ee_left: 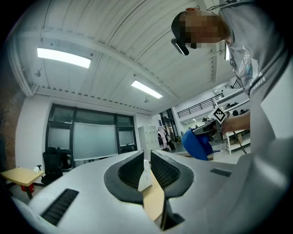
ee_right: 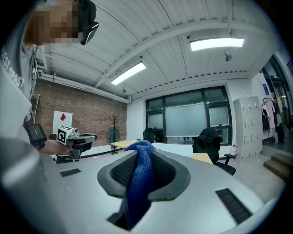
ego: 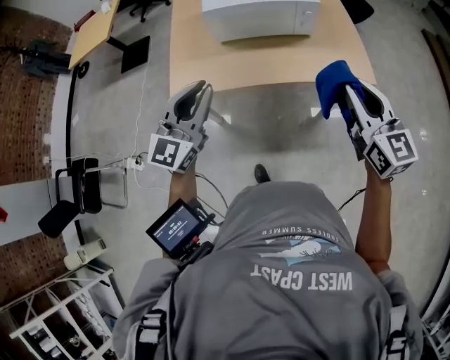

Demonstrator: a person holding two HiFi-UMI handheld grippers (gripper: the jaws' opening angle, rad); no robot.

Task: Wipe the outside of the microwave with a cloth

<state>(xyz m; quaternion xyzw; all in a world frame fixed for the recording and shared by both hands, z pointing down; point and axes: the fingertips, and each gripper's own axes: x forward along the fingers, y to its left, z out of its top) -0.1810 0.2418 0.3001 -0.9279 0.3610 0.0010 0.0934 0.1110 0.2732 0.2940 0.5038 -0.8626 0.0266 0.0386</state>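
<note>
The white microwave (ego: 260, 17) stands on a light wooden table (ego: 267, 60) at the top of the head view, beyond both grippers. My right gripper (ego: 351, 91) is shut on a blue cloth (ego: 332, 81), which bunches over its tips just at the table's near edge. In the right gripper view the blue cloth (ee_right: 137, 178) hangs between the dark pads (ee_right: 162, 171). My left gripper (ego: 202, 86) is shut with nothing in it and points at the table's front edge, left of the microwave. From the left gripper view I see the right gripper (ee_left: 208, 130) with the cloth (ee_left: 196, 145).
A black chair (ego: 77, 190) and floor cables lie at the left. A yellow side table (ego: 95, 28) is at the top left and a white wire rack (ego: 49, 316) at the bottom left. A small screen device (ego: 179, 228) hangs at the person's chest.
</note>
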